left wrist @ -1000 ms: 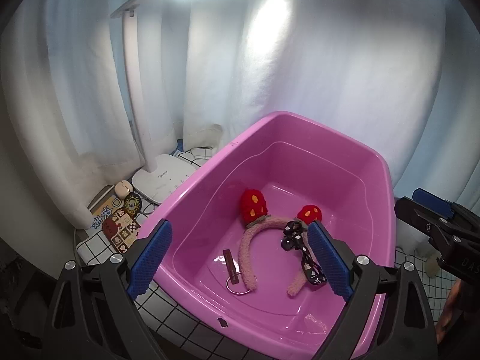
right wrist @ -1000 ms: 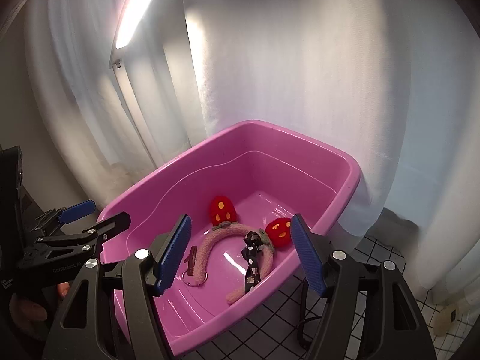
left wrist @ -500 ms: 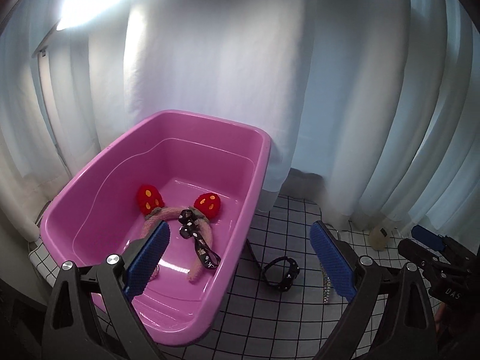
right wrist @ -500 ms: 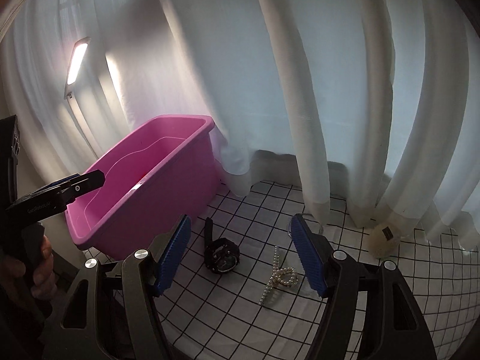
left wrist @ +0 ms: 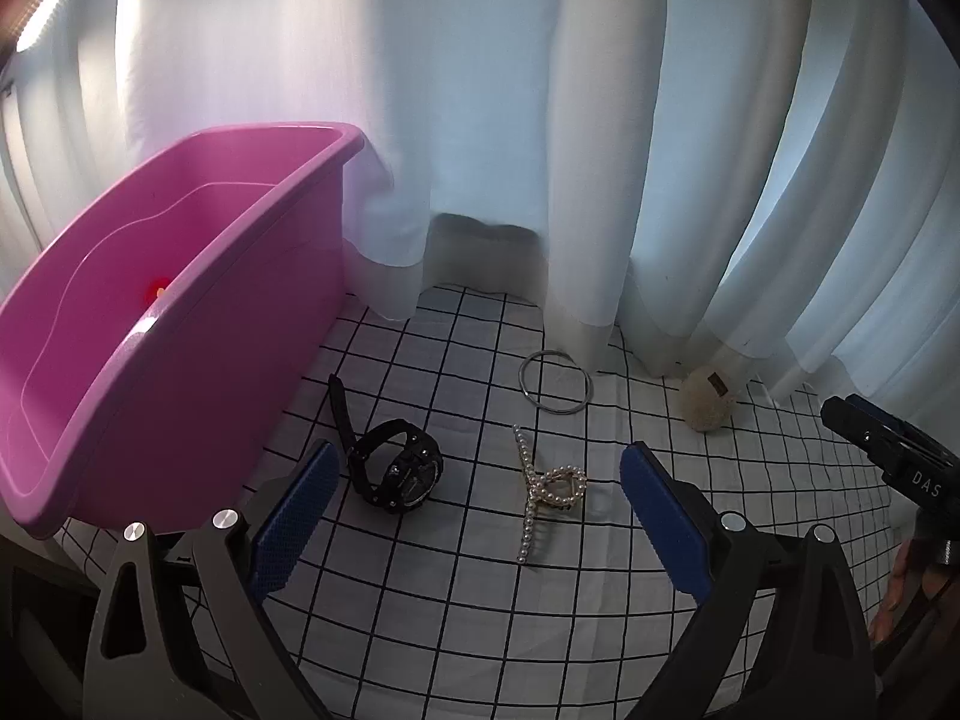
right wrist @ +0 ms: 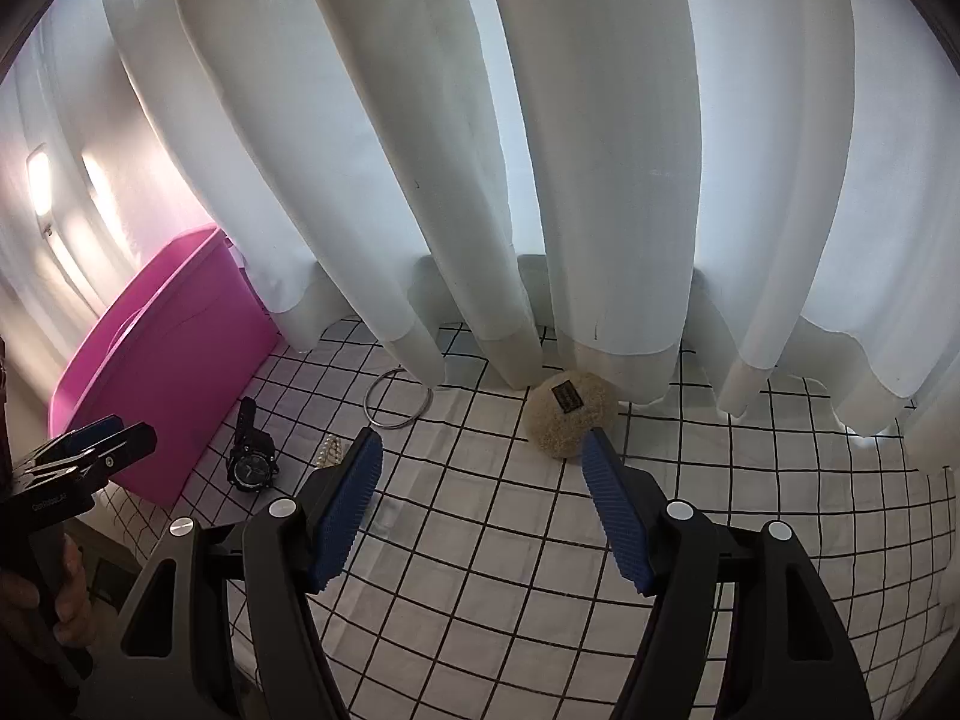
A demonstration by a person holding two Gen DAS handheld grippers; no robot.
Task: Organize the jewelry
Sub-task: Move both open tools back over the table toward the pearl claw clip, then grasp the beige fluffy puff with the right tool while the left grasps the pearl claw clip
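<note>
Pearl hair clip [left wrist: 549, 489] seen whole only by left view, half hidden in right, black watch [left wrist: 396, 471] curled up, left gripper [left wrist: 474, 495] and right gripper [right wrist: 483, 495] both spread, nothing held

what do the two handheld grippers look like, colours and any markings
Both the left gripper and the right gripper match: black angular plastic arms with round silver bolt heads, and flat fingers faced with ribbed blue pads. White lettering is printed on each black body, only partly readable. No cables or sleeves show.
</note>
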